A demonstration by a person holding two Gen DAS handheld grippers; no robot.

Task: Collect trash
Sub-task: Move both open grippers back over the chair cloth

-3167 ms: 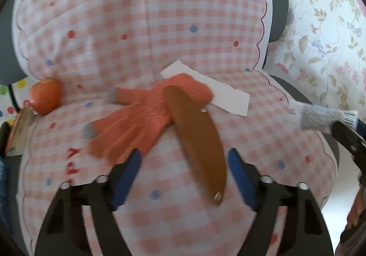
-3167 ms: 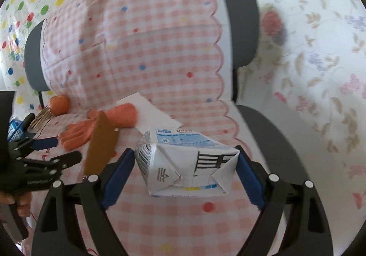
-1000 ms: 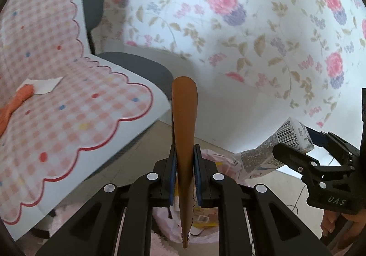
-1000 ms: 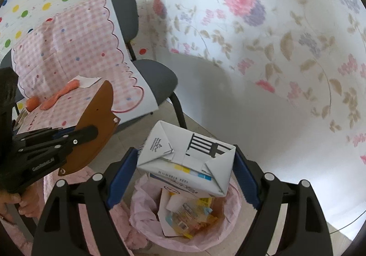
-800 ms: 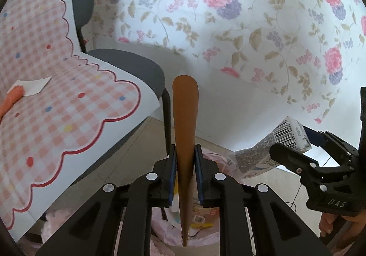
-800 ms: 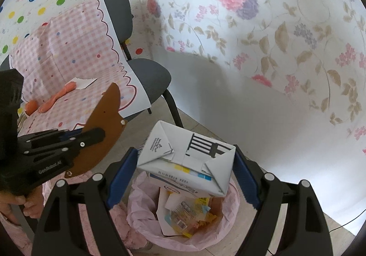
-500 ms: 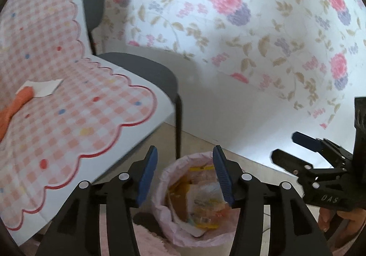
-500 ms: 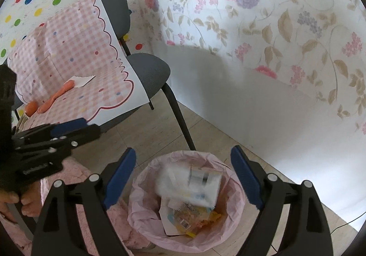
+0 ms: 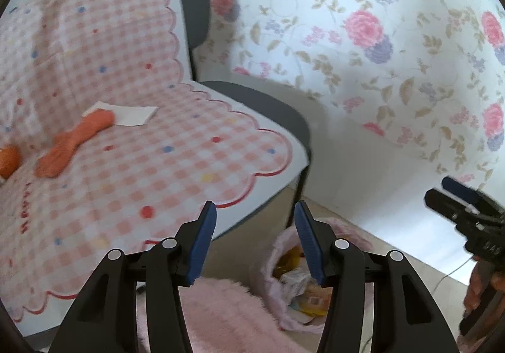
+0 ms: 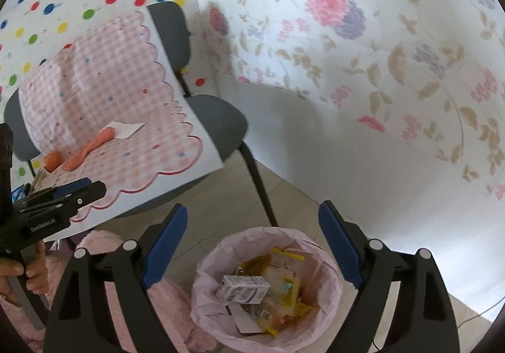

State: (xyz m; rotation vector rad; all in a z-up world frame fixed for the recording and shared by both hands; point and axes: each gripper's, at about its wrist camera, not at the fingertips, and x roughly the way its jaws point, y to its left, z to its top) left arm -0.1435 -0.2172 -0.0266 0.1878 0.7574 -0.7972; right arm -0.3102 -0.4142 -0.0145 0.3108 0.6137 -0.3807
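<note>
A pink-lined trash bin (image 10: 328, 271) stands on the floor beside the chair; a white carton (image 10: 244, 289) lies on top of wrappers inside it. My right gripper (image 10: 252, 220) is open and empty above the bin. My left gripper (image 9: 254, 217) is open and empty, above the chair's front edge, with the bin (image 9: 284, 245) below right. On the chair's pink checked cloth (image 9: 157, 163) lie an orange glove (image 9: 74, 141), a white paper (image 9: 131, 114) and an orange ball (image 9: 8, 160). They also show in the right wrist view: the glove (image 10: 90, 147) and the paper (image 10: 126, 128).
The dark grey chair (image 10: 217, 119) stands against a floral wall (image 10: 378, 68). A pink fluffy rug or garment (image 9: 227, 315) lies below the left gripper. The tiled floor (image 10: 221, 201) runs between the chair and the bin. A thin cable (image 10: 483, 312) lies at the right.
Both grippers opened over the bin. The brown flat piece left my left gripper and the carton dropped from my right gripper into the bin. The left view has swung toward the chair.
</note>
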